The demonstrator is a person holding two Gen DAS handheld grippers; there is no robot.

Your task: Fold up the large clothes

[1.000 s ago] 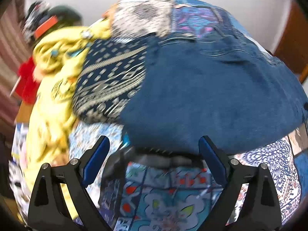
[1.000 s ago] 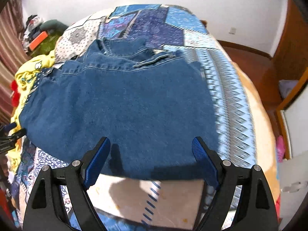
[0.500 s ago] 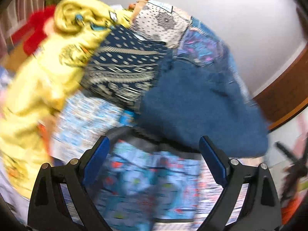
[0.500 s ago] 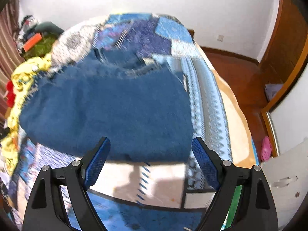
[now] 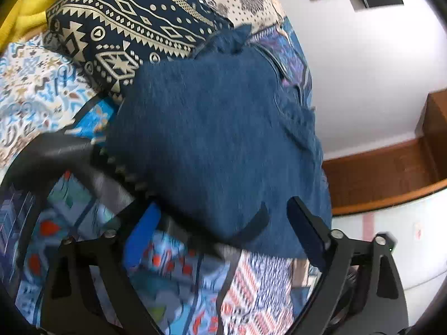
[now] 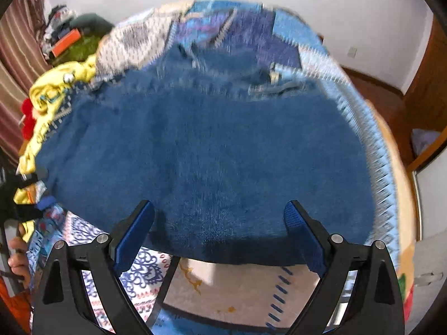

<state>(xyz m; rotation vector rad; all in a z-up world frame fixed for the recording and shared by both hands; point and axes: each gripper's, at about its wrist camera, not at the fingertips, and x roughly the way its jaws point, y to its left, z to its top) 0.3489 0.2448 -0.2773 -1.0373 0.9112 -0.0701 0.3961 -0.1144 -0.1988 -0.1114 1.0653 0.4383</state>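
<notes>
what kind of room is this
Most likely a bedroom in a home. The folded blue jeans lie on a bed spread with a patchwork quilt, more clothes are piled along its far side, and a wooden wardrobe or door stands by the wall.

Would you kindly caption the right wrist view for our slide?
Open right gripper hovers at the near edge of folded blue jeans on a patchwork quilt.

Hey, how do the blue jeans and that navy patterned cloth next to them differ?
The jeans are plain blue denim, while the patterned cloth is dark navy with cream diamonds and zigzags. The jeans lie spread over the middle of the bed; the patterned cloth sits at their left edge, partly tucked under them. The jeans show far more surface than the cloth. Both rest on the patchwork bedspread, and neither is held by a gripper.
</notes>
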